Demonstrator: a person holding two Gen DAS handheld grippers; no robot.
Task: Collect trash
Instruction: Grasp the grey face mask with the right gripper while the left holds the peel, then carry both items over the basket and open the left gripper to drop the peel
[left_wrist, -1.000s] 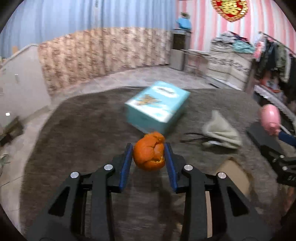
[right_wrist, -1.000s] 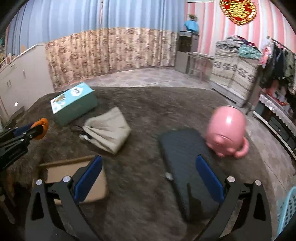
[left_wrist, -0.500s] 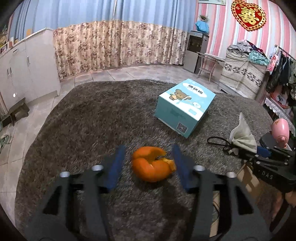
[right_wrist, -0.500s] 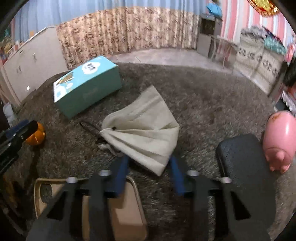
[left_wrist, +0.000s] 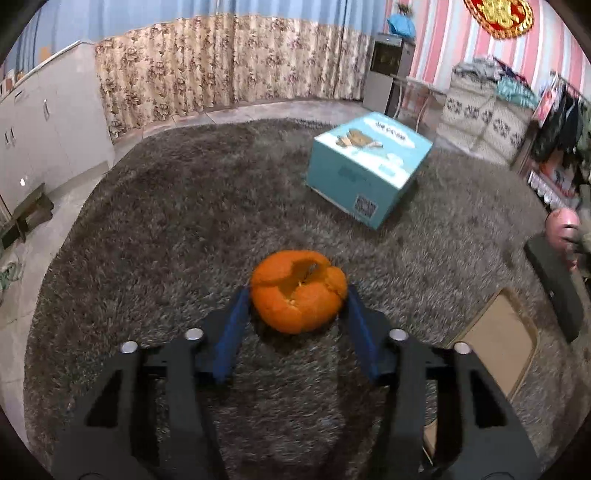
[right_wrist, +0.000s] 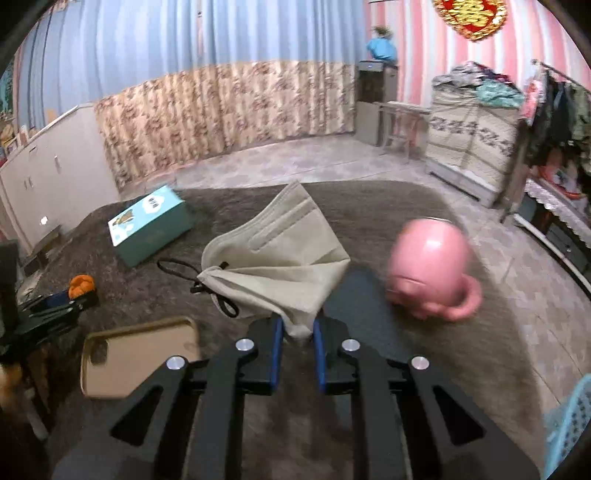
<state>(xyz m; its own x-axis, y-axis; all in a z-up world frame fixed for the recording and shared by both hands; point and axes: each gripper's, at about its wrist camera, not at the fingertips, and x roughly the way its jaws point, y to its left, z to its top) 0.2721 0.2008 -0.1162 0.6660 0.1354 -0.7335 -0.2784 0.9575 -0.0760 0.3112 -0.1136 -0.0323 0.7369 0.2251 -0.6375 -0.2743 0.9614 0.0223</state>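
Orange and hollow, the orange peel (left_wrist: 298, 291) in front of you is light and soft, so it will cave in or tear if you squeeze hard; take it across its widest part, low down where the skin is whole rather than at the split top. It sits on the grey shag rug (left_wrist: 155, 236), between the blue pads of your left hand-held gripper (left_wrist: 298, 306), whose jaws are closing, the pads right against its sides. It looks like a near-complete rind, dimpled, cracked open on top with a dark hollow showing. Your right hand-held gripper (right_wrist: 297, 332) is also closing, its pads pinching the lower corner of the beige face mask (right_wrist: 275, 254), which looks lifted off the rug with its black ear loop (right_wrist: 192, 275) trailing. The mask is limp, almost weightless fabric, so a corner pinch should carry it, though it may swing. The teal box (left_wrist: 369, 168), pink piggy bank (right_wrist: 430, 271) and tan tray (right_wrist: 138, 356) lie near.
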